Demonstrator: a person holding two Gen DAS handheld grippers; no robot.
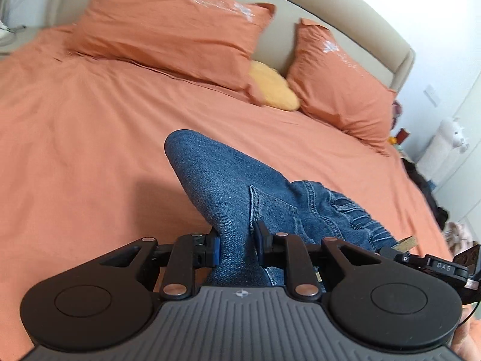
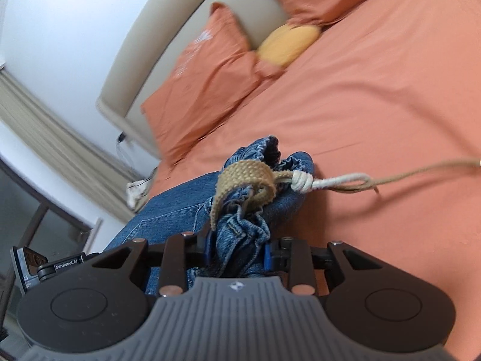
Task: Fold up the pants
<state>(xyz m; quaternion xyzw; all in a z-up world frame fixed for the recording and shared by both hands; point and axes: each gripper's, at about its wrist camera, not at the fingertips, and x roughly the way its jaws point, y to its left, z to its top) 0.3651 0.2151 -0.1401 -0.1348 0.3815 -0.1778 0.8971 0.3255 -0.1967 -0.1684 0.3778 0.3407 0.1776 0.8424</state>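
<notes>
Denim filled both hand-held grippers: the left hand-held gripper was clamped on a smooth fold of the pants, the right hand-held gripper pinched a bunched wad of the gathered waistband. Beyond them spread the bed, its orange sheet matte and lightly creased, two matching pillows propped against a padded beige headboard with a soft yellow cushion wedged between them. The blue jeans hung lifted off the sheet between the two tools, a back pocket and stitched seams showing, so the folding appeared barely under way, with laying flat and doubling over seemingly left to do. A woven tan belt loop curled at the waist, knotted to a pale drawstring cord that trailed off across the sheet.
</notes>
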